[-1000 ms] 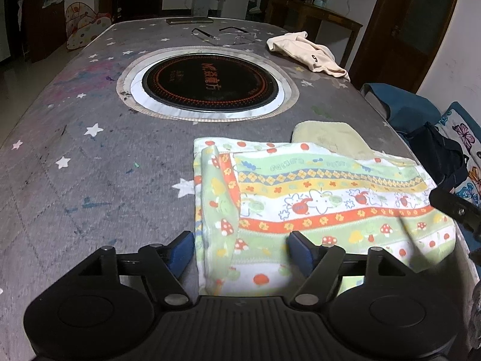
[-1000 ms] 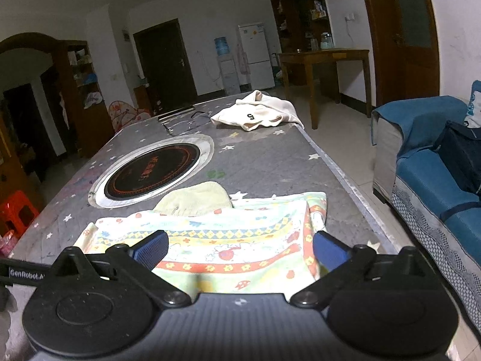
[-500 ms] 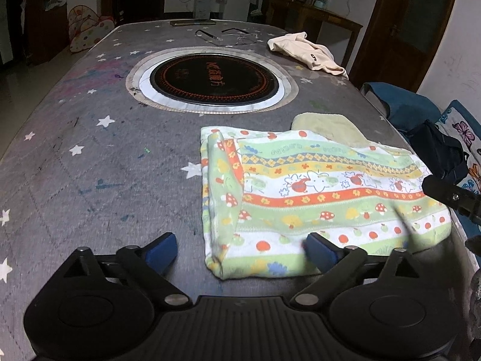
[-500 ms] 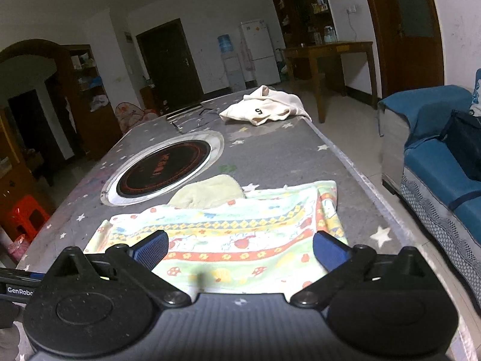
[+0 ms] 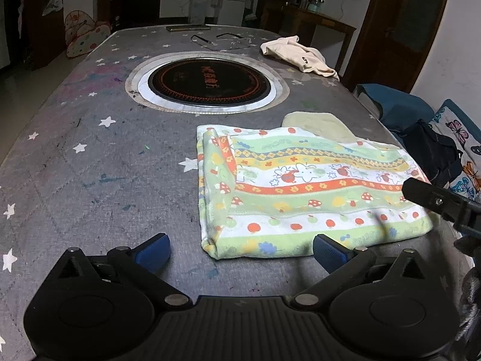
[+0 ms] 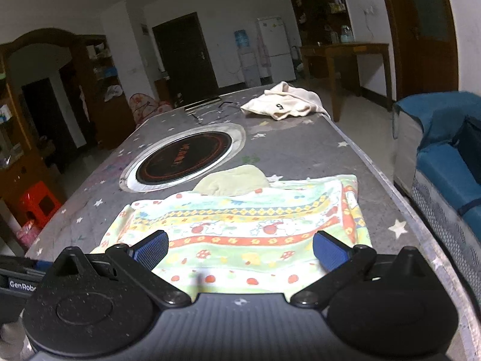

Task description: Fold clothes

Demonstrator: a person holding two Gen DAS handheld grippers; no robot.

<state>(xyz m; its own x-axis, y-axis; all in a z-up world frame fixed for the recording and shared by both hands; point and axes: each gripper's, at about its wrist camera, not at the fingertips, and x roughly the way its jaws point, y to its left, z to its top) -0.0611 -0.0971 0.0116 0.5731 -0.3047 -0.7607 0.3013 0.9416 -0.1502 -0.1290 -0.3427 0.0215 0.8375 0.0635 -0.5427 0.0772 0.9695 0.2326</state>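
Observation:
A folded garment with green, orange and yellow cartoon stripes [image 5: 303, 186] [image 6: 249, 225] lies flat on the grey star-patterned table [image 5: 90, 165]. A pale yellow cloth [image 5: 318, 124] [image 6: 234, 180] pokes out from under its far edge. My left gripper [image 5: 240, 251] is open, hovering just short of the garment's near left corner and holding nothing. My right gripper [image 6: 240, 249] is open too, above the garment's near edge, nothing between its blue pads. Part of the right gripper shows at the right edge of the left wrist view.
A round black induction cooktop [image 5: 207, 82] is set into the table's middle. A cream garment [image 5: 297, 55] [image 6: 285, 103] lies crumpled at the far right corner, near eyeglasses [image 5: 219, 39]. A blue sofa [image 6: 445, 162] stands right of the table, a red stool [image 6: 36, 204] left.
My left gripper has let go of the garment's left fold, opened wide and drawn back toward me. My right gripper has also pulled back slightly; the garment lies still.

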